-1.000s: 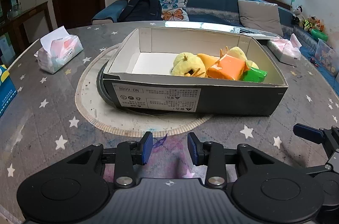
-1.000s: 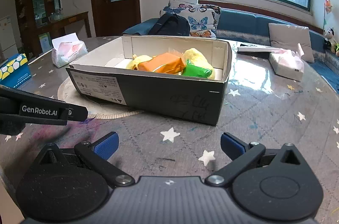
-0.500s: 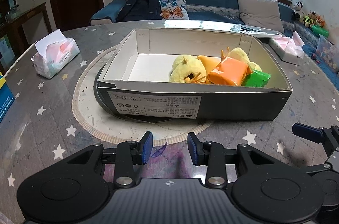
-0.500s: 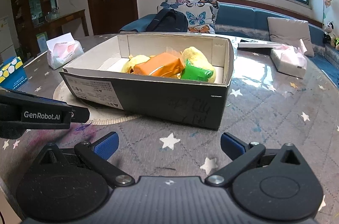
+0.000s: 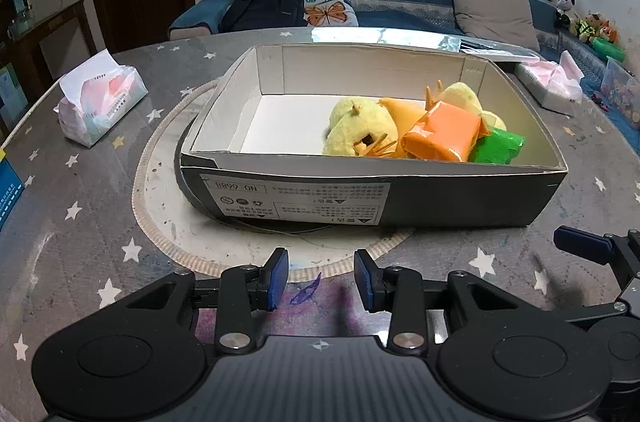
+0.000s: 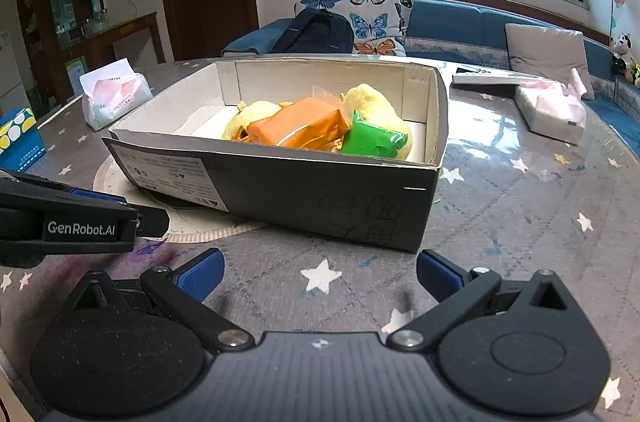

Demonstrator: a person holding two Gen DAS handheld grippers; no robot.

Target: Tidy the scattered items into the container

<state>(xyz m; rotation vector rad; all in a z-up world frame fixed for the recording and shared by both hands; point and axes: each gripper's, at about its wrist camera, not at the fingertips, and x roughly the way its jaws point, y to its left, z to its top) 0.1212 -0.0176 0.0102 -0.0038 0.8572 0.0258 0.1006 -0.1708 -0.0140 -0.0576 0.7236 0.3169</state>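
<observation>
A black cardboard box [image 5: 460, 200] with a white inside stands on a round mat; it also shows in the right wrist view [image 6: 320, 198]. In it lie yellow plush chicks [image 5: 360, 132], an orange packet [image 5: 442, 132] [image 6: 298, 122] and a green packet [image 5: 498, 148] [image 6: 374, 140]. My left gripper [image 5: 320, 278] is empty, its jaws a narrow gap apart, over the table in front of the box. My right gripper [image 6: 320, 272] is wide open and empty, in front of the box's near right corner.
A tissue pack [image 5: 100, 102] lies at the left of the table, another [image 5: 554, 86] at the back right. A blue carton [image 6: 18, 138] stands at the far left. The left gripper's body [image 6: 80, 222] crosses the right wrist view. A sofa stands behind the table.
Both grippers have risen a little and look down more steeply into the box. The jaws have not changed. The box and its contents have not moved.
</observation>
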